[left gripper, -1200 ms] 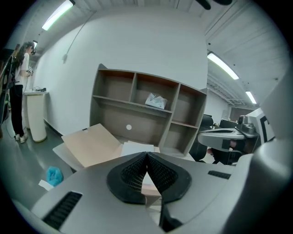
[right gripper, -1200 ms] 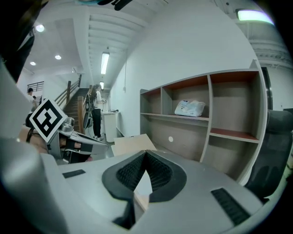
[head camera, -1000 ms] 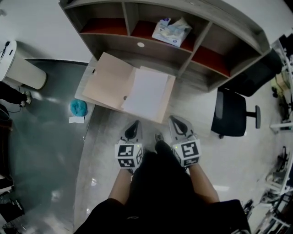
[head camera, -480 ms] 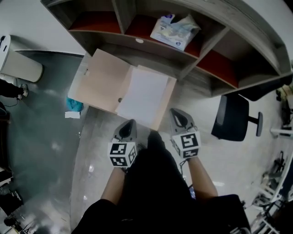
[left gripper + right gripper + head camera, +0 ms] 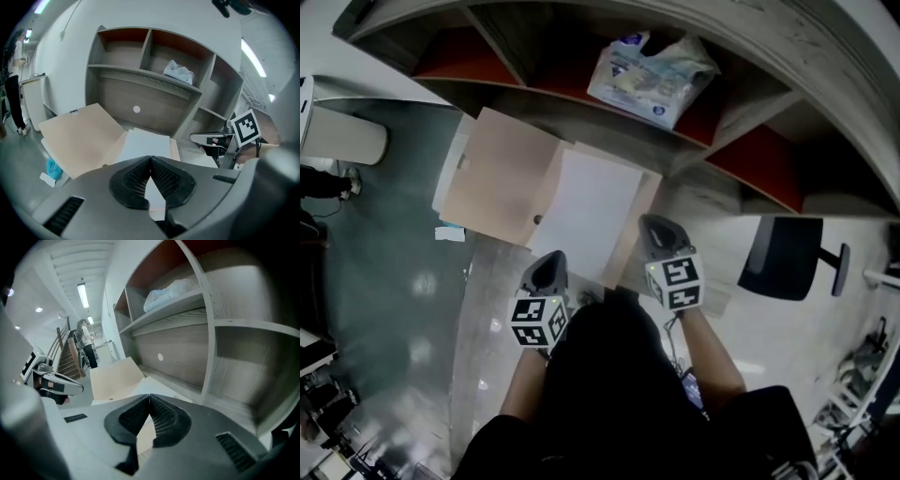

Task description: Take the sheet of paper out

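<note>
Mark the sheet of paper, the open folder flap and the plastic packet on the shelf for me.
sheet of paper [image 5: 586, 214], head view, middle of the white page.
folder flap [image 5: 492, 178], head view, centre of the tan cover.
plastic packet [image 5: 645, 73], head view, middle of the wrapper.

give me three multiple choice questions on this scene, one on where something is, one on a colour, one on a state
1. Where does the white sheet lie?
A. on the open folder
B. in a shelf compartment
C. on the floor

2. What colour is the office chair?
A. red
B. black
C. white

3. How do the left tongs stand?
A. wide open
B. shut on the sheet
C. shut, holding nothing

Key:
1 A, the sheet rests on the folder's right half.
2 B, its seat and back are black.
3 C, the jaws meet at their tips with nothing between them.
</note>
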`<state>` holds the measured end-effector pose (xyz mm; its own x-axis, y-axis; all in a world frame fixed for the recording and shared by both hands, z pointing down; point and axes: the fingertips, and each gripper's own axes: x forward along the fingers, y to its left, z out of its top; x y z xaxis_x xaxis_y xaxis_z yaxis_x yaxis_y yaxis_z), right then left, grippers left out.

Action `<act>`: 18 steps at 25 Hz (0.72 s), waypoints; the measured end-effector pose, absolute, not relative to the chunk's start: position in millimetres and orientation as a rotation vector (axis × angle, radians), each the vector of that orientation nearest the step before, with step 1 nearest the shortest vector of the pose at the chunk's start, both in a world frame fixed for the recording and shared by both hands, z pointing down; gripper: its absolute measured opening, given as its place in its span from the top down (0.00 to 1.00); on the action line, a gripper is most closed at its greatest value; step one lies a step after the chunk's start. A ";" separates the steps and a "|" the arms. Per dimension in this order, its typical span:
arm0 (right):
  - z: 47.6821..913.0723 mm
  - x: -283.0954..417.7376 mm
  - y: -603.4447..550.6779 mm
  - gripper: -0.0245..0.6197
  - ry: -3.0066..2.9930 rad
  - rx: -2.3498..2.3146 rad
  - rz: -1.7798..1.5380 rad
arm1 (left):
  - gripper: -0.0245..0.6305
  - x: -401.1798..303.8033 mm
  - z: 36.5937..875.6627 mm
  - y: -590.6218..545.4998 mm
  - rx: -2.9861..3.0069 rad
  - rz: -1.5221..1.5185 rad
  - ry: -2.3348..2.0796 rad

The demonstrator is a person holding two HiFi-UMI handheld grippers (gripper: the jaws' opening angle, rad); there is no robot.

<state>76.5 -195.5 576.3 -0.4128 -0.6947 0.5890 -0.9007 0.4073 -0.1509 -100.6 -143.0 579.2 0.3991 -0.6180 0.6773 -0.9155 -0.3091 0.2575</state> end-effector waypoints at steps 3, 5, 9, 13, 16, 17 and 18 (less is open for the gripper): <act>589.1 78.7 -207.6 0.94 -2.220 1.327 0.668 | 0.90 -97.0 587.7 -152.9 2.031 0.655 -1.332; 597.5 80.8 -213.8 0.94 -2.205 1.318 0.678 | 0.90 -95.4 594.0 -157.6 2.013 0.668 -1.344; 610.6 83.0 -219.3 0.94 -2.180 1.310 0.719 | 0.90 -87.8 601.8 -163.6 1.998 0.683 -1.335; 621.7 83.7 -230.5 0.94 -2.183 1.329 0.811 | 0.90 -79.5 607.9 -173.4 2.011 0.686 -1.320; 627.2 81.9 -237.4 0.94 -2.184 1.318 0.862 | 0.90 -80.2 613.3 -174.8 1.999 0.678 -1.313; 628.3 81.2 -239.5 0.94 -2.184 1.314 0.871 | 0.90 -81.2 615.4 -174.3 1.993 0.675 -1.310; 629.4 81.0 -241.4 0.94 -2.182 1.315 0.877 | 0.90 -82.3 617.6 -173.6 1.988 0.676 -1.307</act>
